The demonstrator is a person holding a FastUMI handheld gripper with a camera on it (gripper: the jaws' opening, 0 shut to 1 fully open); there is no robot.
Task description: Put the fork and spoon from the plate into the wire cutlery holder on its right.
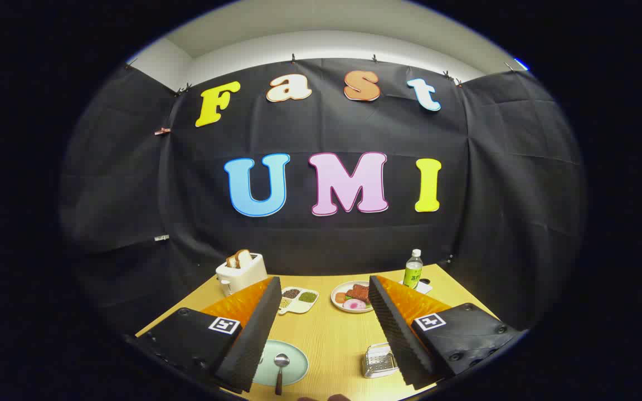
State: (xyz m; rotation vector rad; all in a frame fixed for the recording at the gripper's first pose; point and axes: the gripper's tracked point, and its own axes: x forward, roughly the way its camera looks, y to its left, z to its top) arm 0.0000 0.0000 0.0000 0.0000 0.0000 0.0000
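The gripper (324, 289) is held above a wooden table (332, 340), its fingers (254, 328) spread wide and nothing grasped. A spoon (280, 370) is seen lying on the pale green plate (293, 362) (partly hidden behind the left finger), while the wire cutlery holder (379, 361) is set to its right.

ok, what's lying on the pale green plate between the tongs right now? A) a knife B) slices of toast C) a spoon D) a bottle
C: a spoon lies on the plate, bowl away from the camera, between the open, empty tongs; the left finger hides part of the plate.
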